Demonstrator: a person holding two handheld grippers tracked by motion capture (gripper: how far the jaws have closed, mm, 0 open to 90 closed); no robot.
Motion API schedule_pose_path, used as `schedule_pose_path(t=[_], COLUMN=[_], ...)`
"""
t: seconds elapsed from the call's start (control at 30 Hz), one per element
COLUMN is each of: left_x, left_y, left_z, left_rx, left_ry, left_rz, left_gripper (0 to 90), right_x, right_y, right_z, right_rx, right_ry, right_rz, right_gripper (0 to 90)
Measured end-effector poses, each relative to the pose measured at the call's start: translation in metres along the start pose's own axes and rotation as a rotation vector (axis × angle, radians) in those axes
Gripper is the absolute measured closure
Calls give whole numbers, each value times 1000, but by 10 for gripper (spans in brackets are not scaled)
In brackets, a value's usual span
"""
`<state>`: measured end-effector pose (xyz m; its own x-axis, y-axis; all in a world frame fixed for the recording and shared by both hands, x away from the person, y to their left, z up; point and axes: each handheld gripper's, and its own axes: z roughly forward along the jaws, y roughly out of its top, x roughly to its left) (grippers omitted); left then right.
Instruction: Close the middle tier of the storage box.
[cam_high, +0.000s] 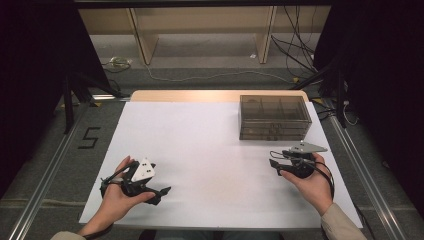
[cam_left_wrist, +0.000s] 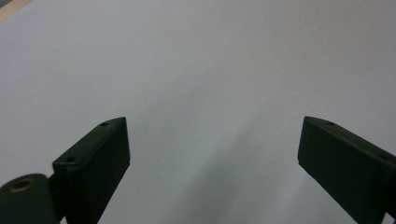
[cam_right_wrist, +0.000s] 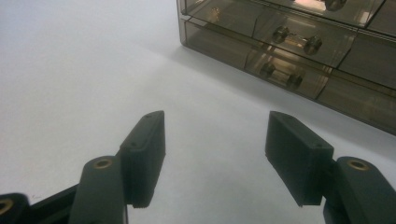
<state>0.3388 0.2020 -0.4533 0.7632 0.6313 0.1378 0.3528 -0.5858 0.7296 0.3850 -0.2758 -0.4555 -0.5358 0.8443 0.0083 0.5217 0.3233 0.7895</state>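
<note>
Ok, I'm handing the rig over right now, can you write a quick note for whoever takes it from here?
Left gripper: open, nothing between its fingers, low over the white table at the near left.
Right gripper: open, holding nothing, near right, just in front of the drawer box.
Drawer box: smoky see-through plastic, far right of the table, drawers look closed, knobs facing the right gripper.
Done: nothing visible so far.
Left: probably reach a drawer knob with the right gripper.
</note>
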Motion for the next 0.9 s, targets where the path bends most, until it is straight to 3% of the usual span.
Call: schedule_pose_path(t=[0.3, 0.9], left_x=[0, 0], left_y=[0, 1], left_z=[0, 2], left_rx=[0, -3], left_ry=[0, -9], left_rz=[-1, -8], left_gripper=[92, 91], right_x=[4, 9], right_y=[-8, -18], right_z=[-7, -15], right_rx=[-9, -11], right_ry=[34, 52], right_rz=[2, 3], right_gripper=[356, 316])
